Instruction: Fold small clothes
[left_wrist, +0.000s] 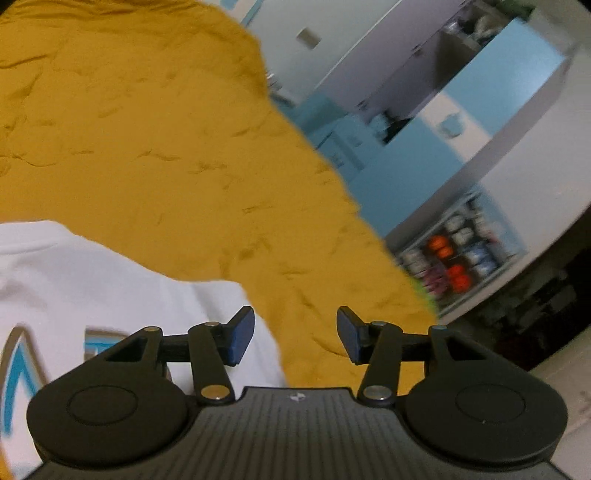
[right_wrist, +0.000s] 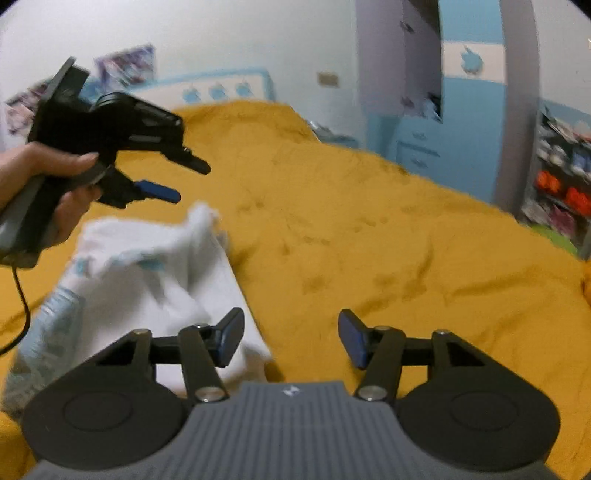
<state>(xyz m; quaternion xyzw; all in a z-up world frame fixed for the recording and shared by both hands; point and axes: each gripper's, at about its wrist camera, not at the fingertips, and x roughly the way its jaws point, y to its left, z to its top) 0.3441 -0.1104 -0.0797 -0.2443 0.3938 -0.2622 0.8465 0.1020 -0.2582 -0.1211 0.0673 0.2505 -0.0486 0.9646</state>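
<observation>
A small white garment (right_wrist: 155, 280) with light blue print lies rumpled on the mustard-yellow bed cover (right_wrist: 369, 251), left of centre in the right wrist view. It also shows at the lower left of the left wrist view (left_wrist: 110, 288). My left gripper (left_wrist: 295, 334) is open and empty, just above the garment's right edge. In the right wrist view the left gripper (right_wrist: 188, 181) hangs open above the garment's far end, held by a hand. My right gripper (right_wrist: 291, 338) is open and empty, over the garment's near right corner.
The yellow bed cover (left_wrist: 166, 147) is wrinkled and fills most of both views. A white and blue wardrobe (right_wrist: 472, 110) stands beyond the bed, with shelves of coloured items (right_wrist: 561, 184) at the right. A black cable (right_wrist: 22, 306) hangs from the left gripper.
</observation>
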